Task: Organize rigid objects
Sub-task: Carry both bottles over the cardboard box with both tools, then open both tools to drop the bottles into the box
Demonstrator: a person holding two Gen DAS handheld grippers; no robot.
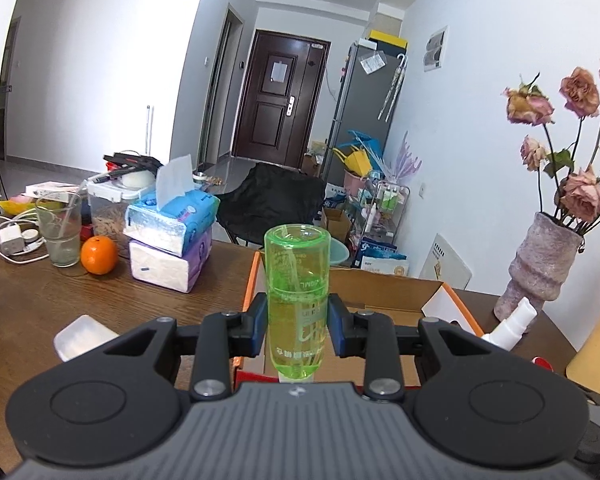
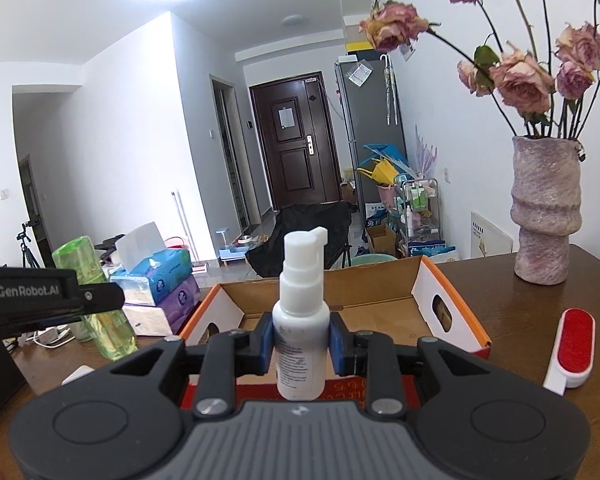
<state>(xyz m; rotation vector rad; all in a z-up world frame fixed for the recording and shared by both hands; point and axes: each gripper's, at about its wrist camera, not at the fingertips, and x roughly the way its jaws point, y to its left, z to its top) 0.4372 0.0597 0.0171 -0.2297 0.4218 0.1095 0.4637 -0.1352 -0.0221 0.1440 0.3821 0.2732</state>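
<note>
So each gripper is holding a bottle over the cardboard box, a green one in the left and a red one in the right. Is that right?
Nearly. The left gripper does hold the green bottle, but the bottle in the right gripper is white, a white spray bottle, not red, as the right wrist view shows. The only red thing nearby is the lint brush lying on the table beside the cardboard box.

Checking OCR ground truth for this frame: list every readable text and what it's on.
"GenRobot.AI": on the black side of the left tongs.
Green bottle: white print seen through the plastic, too distorted to read.
White spray bottle: small print, too small to read.
Tissue packs: printing blurred.
Cardboard box: gold characters on its red front, unreadable.
Nothing else legible.
</note>
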